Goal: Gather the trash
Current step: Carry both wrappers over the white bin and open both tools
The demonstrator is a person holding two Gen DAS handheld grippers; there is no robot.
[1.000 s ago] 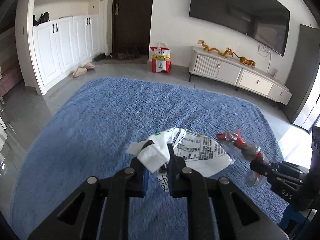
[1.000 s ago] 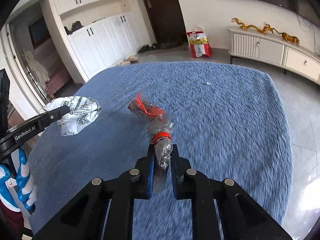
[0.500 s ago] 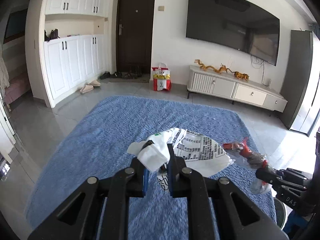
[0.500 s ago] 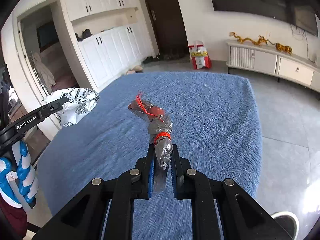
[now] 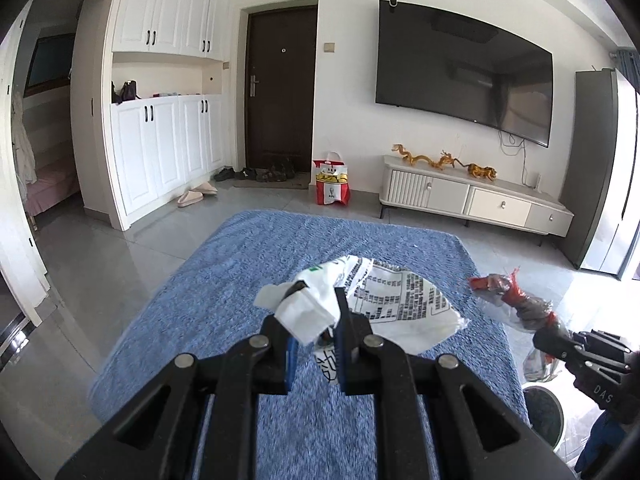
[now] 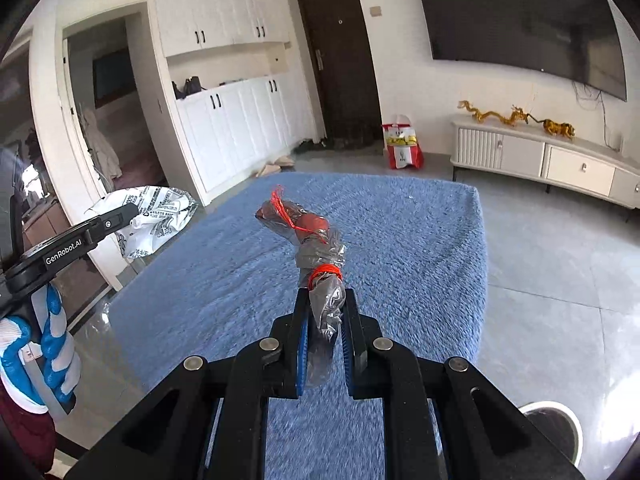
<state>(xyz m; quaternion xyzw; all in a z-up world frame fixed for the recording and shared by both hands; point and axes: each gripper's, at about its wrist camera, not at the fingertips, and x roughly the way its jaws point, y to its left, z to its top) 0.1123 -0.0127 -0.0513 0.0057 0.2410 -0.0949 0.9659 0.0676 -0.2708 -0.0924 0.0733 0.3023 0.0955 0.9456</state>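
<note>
Both tongs have risen above the blue rug (image 5: 224, 292) since 1 s ago. Left tongs (image 5: 313, 334) clamp the printed white wrapper (image 5: 384, 304); right tongs (image 6: 325, 334) clamp the clear knotted bag (image 6: 316, 252). A white bin (image 6: 556, 420) now shows below right, so disposal appears next.

The rug (image 5: 224, 292) is blue cloth with a deep, shaggy pile, matt. Around it the floor (image 5: 120, 256) is pale tile, smooth and glossy, throwing back light. The white wrapper (image 5: 384, 304) looks like crinkled printed plastic film or paper — which one is unclear. The clear wrapper (image 6: 320, 256) is thin, wrinkled, shiny plastic tied with red string. The far cabinets (image 5: 168, 148) are smooth white, faintly satin.
</note>
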